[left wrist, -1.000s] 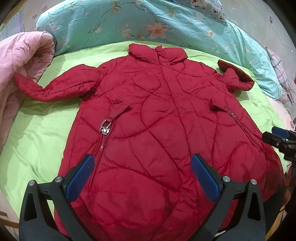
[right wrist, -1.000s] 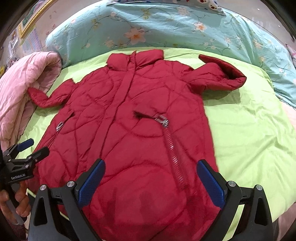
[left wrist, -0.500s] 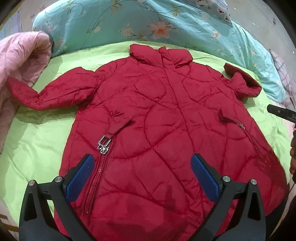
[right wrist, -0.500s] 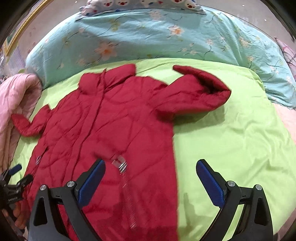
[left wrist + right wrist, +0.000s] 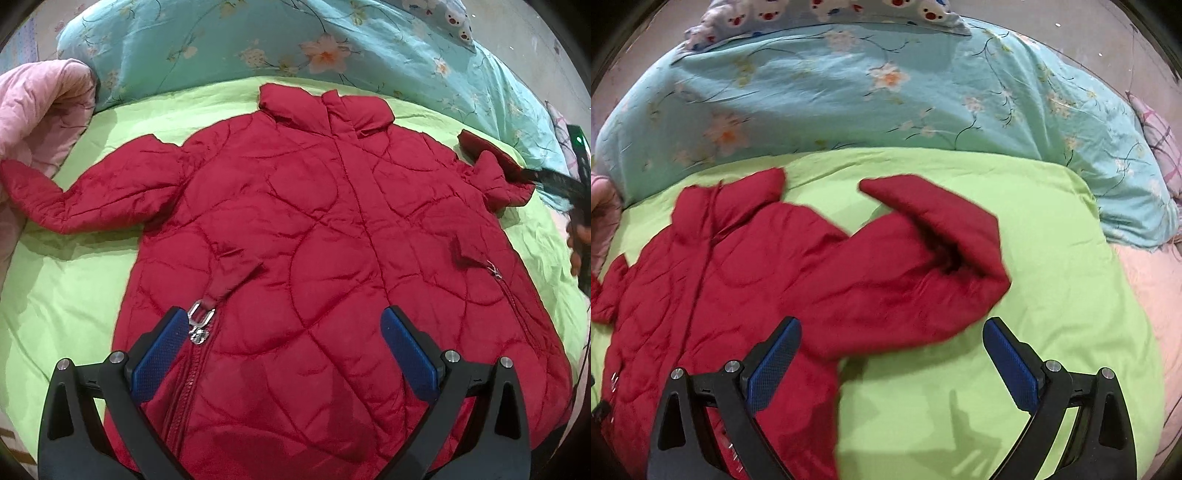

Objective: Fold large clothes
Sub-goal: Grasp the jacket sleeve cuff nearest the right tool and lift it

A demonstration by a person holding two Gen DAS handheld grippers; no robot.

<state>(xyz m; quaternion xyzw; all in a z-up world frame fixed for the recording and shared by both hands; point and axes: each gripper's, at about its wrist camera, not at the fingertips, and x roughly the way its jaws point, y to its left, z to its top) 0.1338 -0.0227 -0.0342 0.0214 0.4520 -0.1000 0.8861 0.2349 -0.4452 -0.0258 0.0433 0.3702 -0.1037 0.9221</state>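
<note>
A red quilted jacket lies front up on a green bed sheet, collar far, hem near. Its left sleeve stretches out toward a pink quilt. Its right sleeve is bent, cuff pointing back toward the collar. My left gripper is open and empty above the jacket's lower front, beside a metal zipper pull. My right gripper is open and empty, hovering just short of the right sleeve; it also shows at the left wrist view's right edge.
A turquoise floral duvet is bunched along the far side of the bed, with a cartoon-print pillow behind it. A pink quilt lies at the left edge. Bare green sheet lies to the right of the jacket.
My right gripper has swung right and forward from the jacket's body toward the right sleeve. My left gripper has shifted slightly forward over the lower front. Both stay open.
</note>
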